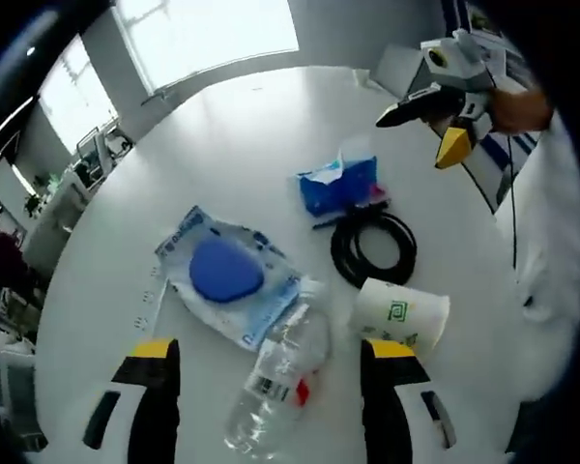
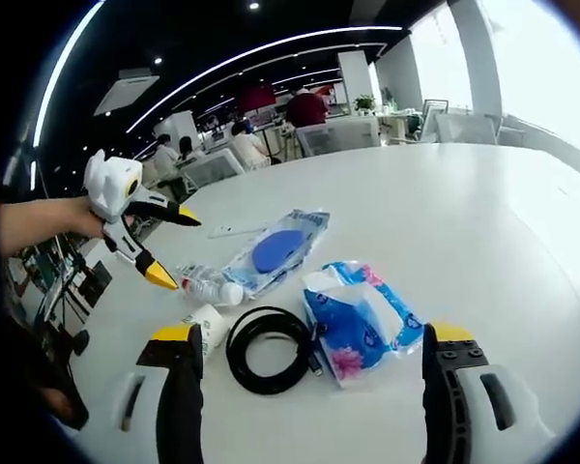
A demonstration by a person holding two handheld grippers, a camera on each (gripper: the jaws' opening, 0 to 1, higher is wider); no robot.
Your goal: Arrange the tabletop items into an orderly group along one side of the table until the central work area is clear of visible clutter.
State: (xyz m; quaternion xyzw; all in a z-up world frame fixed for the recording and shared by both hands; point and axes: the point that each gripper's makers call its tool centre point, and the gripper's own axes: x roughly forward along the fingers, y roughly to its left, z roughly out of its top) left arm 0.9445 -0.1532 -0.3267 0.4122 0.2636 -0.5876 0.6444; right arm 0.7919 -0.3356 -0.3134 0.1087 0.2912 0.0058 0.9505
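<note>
Bottle [image 1: 278, 379] lies on its side between the open, empty jaws of the left gripper [image 1: 271, 382], long axis running along them, cap end away, so the left is nearer; cup [image 1: 403, 316] touches the right jaw tip, pouch [image 1: 227, 274] just ahead. Right gripper [image 2: 314, 362] also open and empty, tissue pack [image 2: 361, 322] between its jaws, cable coil [image 2: 268, 349] toward its left jaw. Bottle's base sits cut off low in the left gripper view, label unreadable.

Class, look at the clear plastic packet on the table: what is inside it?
Inside the clear packet lies a round blue pad, seen through the plastic. What is under the packet is covered.
</note>
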